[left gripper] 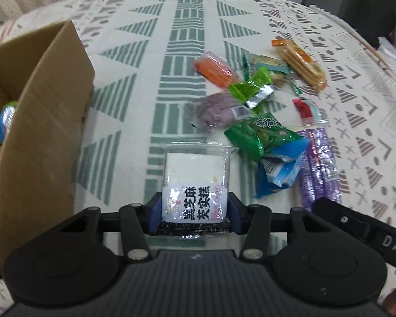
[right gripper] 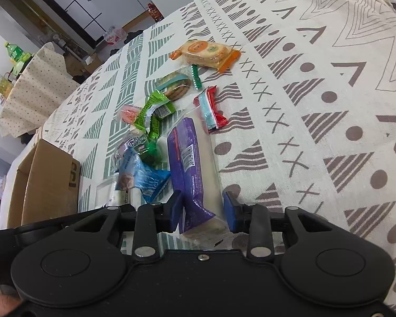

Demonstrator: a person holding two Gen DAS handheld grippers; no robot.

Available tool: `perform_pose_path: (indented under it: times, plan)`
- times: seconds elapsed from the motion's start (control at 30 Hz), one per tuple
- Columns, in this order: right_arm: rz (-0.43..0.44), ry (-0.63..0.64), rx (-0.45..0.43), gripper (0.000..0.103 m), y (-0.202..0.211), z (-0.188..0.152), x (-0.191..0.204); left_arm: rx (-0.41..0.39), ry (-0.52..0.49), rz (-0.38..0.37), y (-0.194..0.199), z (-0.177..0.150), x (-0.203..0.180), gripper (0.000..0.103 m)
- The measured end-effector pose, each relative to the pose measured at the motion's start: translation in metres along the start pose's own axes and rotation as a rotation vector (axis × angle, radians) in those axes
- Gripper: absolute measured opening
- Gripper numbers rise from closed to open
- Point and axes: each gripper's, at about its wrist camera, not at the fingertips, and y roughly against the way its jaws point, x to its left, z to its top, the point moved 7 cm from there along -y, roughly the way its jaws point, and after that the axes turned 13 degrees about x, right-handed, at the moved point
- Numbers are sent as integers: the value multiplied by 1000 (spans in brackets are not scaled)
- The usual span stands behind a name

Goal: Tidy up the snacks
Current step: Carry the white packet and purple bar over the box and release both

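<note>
Two claws are at work over your desk, which wears a cloth patterned in green and grey. Your left claw is pinching a clear-wrapped white cake with black characters on its label, the blue pads pressed against both sides of the packet. To its left stands an open cardboard box, just beside the claw, with a blue-and-white packet showing inside (only part of it is visible).

Your right claw is spread around the near end of a long purple packet: the left pad touches the wrapper, the right pad stands apart from it. That packet lies flat on the cloth.

Right of the white cake sits the loose heap: a blue packet nearest, a dark green packet beyond it, a purple-filled clear packet, a bright green packet and an orange packet further off. At the far right of the heap lies a cracker pack with orange ends, and a small red-and-white packet rests near the purple one.
</note>
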Motion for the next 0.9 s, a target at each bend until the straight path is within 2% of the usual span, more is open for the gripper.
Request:
perform_pose_path:
  times: [0.1,0.37,0.53,0.57,0.6,0.63,0.67,0.8,0.9]
  plan:
    - [-12,-18,0,36,4,-1,-3,7,14,-32,1,-2,-1,50]
    - [-36,13,-7,48,-2,3,2,-19,16,0,-2,3,-1,54]
    - [-66,41,-13,49,-9,6,5,-19,6,19,-5,4,-2,53]
    - [-74,49,-14,49,-10,6,6,-21,4,18,-4,4,-2,50]
    - [-82,60,-15,47,-11,6,8,-23,4,17,-4,4,-2,48]
    - [-91,68,-16,37,-11,6,9,-26,1,19,-3,3,-1,48]
    - [-78,68,-10,35,-12,5,9,-31,-4,31,-1,3,-1,47]
    - [-42,54,-40,31,1,3,10,-20,15,0,6,0,2,46]
    - [-24,47,-70,30,14,4,13,-57,14,7,20,-1,4,46]
